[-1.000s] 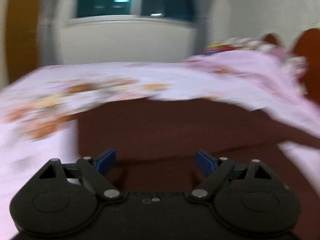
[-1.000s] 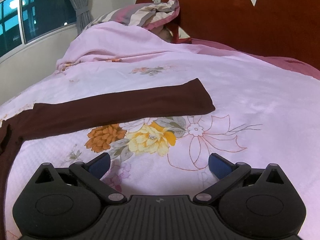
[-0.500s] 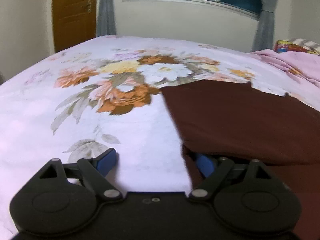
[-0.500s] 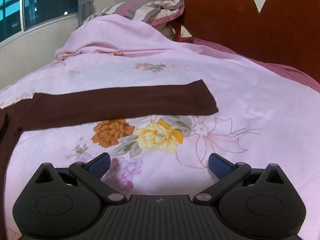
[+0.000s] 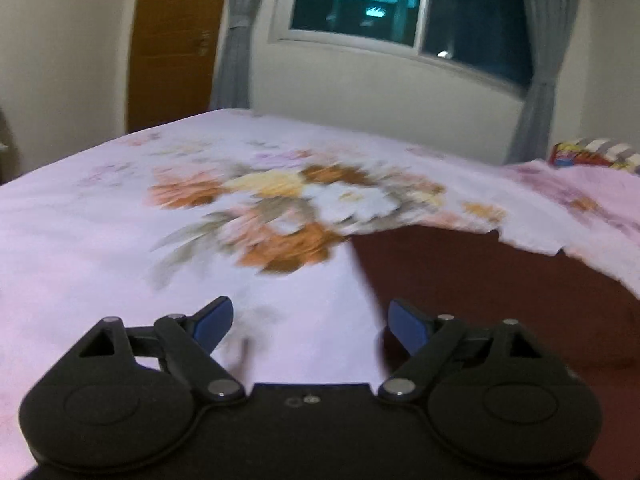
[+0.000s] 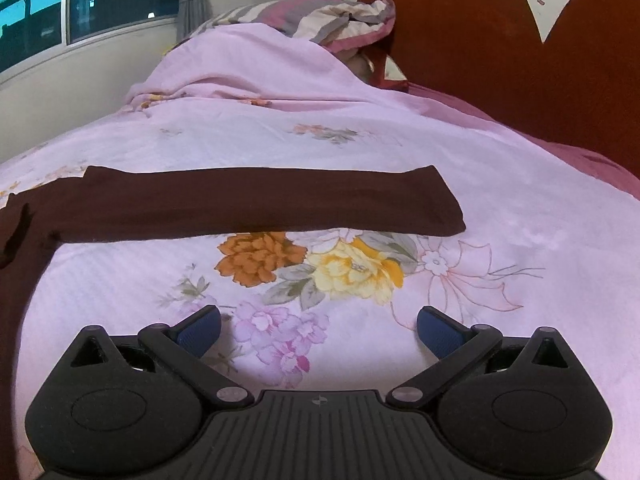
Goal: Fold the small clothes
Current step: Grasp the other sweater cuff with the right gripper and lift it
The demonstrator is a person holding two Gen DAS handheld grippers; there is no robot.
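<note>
A dark maroon garment (image 5: 500, 288) lies flat on the pink floral bedsheet (image 5: 120, 232). In the left wrist view its body fills the right side, its left edge running toward my right finger. My left gripper (image 5: 310, 326) is open and empty, just above the sheet at that edge. In the right wrist view a long sleeve (image 6: 256, 204) of the garment stretches straight across the bed (image 6: 520, 240). My right gripper (image 6: 318, 332) is open and empty over the flower print, in front of the sleeve.
A heaped pink blanket (image 6: 248, 72) and striped pillow (image 6: 332, 16) lie at the head of the bed by the red-brown headboard (image 6: 500, 40). A window (image 5: 384, 0) with grey curtains and a wooden door (image 5: 172, 40) stand beyond the bed.
My left gripper has drawn back from the garment's edge and lifted; its right finger no longer sits under the cloth. My right gripper has edged closer to the sleeve.
</note>
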